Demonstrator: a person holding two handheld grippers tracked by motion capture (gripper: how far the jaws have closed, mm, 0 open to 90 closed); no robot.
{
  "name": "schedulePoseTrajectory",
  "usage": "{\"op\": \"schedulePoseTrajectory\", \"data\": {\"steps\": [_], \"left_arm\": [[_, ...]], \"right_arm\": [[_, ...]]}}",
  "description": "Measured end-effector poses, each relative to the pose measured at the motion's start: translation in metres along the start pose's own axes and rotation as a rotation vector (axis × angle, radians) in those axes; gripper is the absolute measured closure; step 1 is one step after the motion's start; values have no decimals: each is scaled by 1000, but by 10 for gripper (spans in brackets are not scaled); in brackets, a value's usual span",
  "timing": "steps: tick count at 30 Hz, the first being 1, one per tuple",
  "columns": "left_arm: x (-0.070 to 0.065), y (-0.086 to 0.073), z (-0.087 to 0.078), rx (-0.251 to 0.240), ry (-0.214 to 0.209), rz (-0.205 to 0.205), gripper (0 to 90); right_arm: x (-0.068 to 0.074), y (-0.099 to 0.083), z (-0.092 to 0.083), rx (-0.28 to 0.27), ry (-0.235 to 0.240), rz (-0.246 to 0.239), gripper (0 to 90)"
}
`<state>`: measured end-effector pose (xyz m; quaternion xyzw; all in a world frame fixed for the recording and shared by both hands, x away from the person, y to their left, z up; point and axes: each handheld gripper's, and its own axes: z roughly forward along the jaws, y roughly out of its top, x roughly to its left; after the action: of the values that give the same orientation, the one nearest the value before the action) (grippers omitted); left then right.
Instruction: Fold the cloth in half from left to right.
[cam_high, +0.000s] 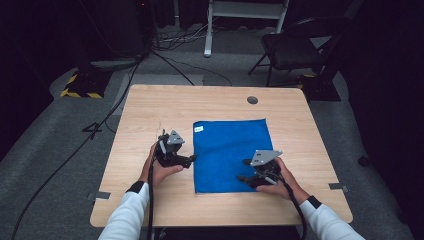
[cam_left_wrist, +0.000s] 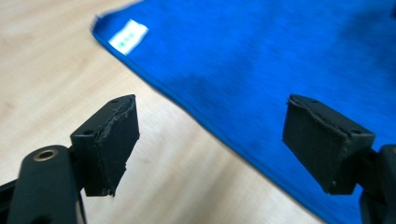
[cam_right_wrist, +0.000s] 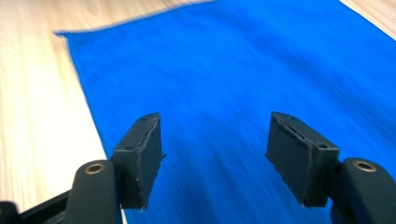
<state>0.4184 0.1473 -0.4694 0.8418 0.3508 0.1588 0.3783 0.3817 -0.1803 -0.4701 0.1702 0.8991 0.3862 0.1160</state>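
A blue cloth (cam_high: 232, 155) lies flat on the wooden table (cam_high: 150, 110), with a small white label (cam_high: 198, 129) at its far left corner. In the left gripper view the cloth (cam_left_wrist: 261, 60) and its label (cam_left_wrist: 128, 36) lie just ahead. My left gripper (cam_high: 189, 160) sits at the cloth's left edge, pointing right. Its jaws stand wide apart (cam_left_wrist: 210, 144) with nothing between them. My right gripper (cam_high: 244, 170) hovers over the cloth's near right part, pointing left. It is open (cam_right_wrist: 215, 158) above the blurred cloth (cam_right_wrist: 233, 79), gripping nothing.
A round grommet hole (cam_high: 252, 100) sits near the table's far edge. Beyond the table stand a dark folding chair (cam_high: 295, 47) and a white frame leg (cam_high: 208, 30), with cables (cam_high: 170, 62) on the grey floor. Bare wood borders the cloth on every side.
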Motion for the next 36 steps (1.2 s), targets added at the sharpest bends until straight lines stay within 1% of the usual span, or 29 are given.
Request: {"op": "schedulePoseTrajectory", "data": {"steps": [1, 2, 3, 4, 6, 7, 8, 9, 10, 11, 12, 13, 14, 16, 17, 18, 20, 25, 27, 29, 31, 32, 33, 34, 36], "left_arm": [[1, 0, 3, 2, -2, -5, 211], [3, 0, 6, 19, -5, -14, 211], [5, -1, 7, 25, -18, -37, 204], [7, -1, 7, 23, -23, -48, 201], [10, -2, 5, 3, -15, -57, 201], [12, -2, 2, -10, -20, -73, 201], [13, -2, 1, -20, -19, -81, 201], [15, -2, -1, -27, -16, -79, 201], [16, -2, -3, -31, -14, -87, 201], [16, -2, -4, -30, -9, -81, 201], [16, -3, -4, -31, -12, -90, 202], [17, -4, -4, -33, -10, -89, 201], [17, -4, -4, -27, -14, -85, 201], [16, -4, -3, -20, -9, -75, 201], [16, -4, -3, -17, -10, -75, 201], [15, -4, -3, -15, -8, -72, 201], [15, -4, -2, -17, -4, -71, 201], [14, -3, 0, -3, 5, -50, 201], [14, -1, 3, -3, 6, -62, 201], [16, 1, 5, -2, 3, -60, 201], [15, 4, 10, -11, 12, -61, 201], [15, 5, 13, -6, 17, -46, 201], [15, 7, 16, 6, 10, -35, 201], [15, 9, 20, 18, 0, -46, 199], [16, 13, 26, 12, -3, -61, 199]], "right_arm": [[3, 4, 6, 1, 10, -14, 385], [7, 7, 13, 5, 19, -27, 388], [11, 11, 22, 17, 36, -36, 385], [15, 15, 29, 23, 43, -41, 388], [21, 23, 39, 22, 44, -63, 396], [25, 27, 43, 11, 52, -77, 411], [30, 31, 50, 15, 68, -82, 405], [32, 34, 53, 17, 74, -86, 406], [35, 36, 57, 17, 80, -93, 410], [39, 39, 61, 15, 88, -93, 412], [41, 41, 64, 15, 100, -99, 416], [45, 43, 67, 13, 108, -107, 420], [47, 43, 69, 15, 111, -110, 422], [53, 45, 74, 21, 133, -123, 425], [55, 45, 77, 27, 132, -133, 436], [57, 45, 79, 28, 133, -130, 445], [60, 46, 80, 21, 146, -124, 448], [70, 47, 82, 16, 189, -154, 443], [73, 48, 83, 15, 192, -153, 444], [74, 48, 85, 7, 191, -147, 448], [73, 48, 86, 2, 199, -129, 484], [73, 48, 86, 2, 196, -118, 514], [72, 48, 86, 0, 188, -117, 574], [71, 48, 85, 2, 179, -121, 638], [69, 48, 84, 10, 173, -119, 723]]}}
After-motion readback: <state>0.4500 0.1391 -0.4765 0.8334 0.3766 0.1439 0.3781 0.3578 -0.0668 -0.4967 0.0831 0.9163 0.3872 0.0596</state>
